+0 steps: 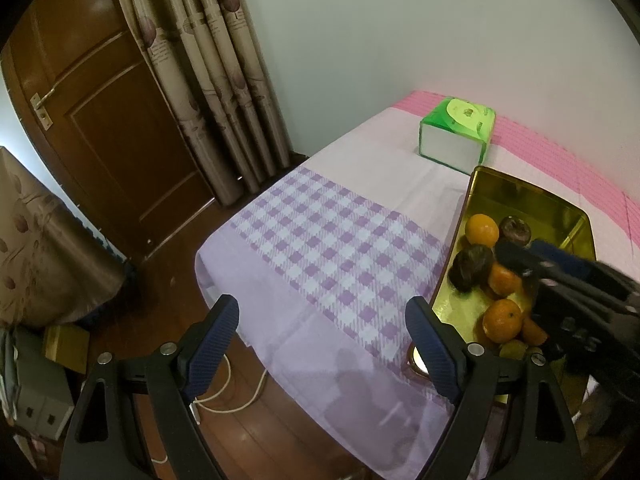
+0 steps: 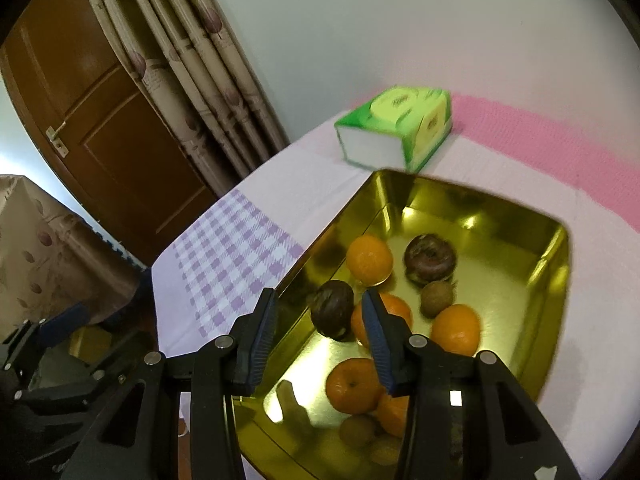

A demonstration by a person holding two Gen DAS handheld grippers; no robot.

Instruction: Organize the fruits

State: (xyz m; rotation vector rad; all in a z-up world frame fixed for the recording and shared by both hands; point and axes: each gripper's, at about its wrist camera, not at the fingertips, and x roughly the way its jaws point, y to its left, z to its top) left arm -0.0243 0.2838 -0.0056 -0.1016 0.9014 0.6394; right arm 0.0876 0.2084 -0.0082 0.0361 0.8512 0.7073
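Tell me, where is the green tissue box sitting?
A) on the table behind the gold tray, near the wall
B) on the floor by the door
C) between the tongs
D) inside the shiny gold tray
A: the green tissue box stands on the cloth-covered table past the far edge of the shiny gold metal tray, close to the wall.

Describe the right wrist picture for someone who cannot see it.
A pair of open tongs hovers over a shiny gold tray holding oranges, dark round fruits and small brown fruits. The tray sits on a table with a purple checked cloth; a green tissue pack lies behind it.
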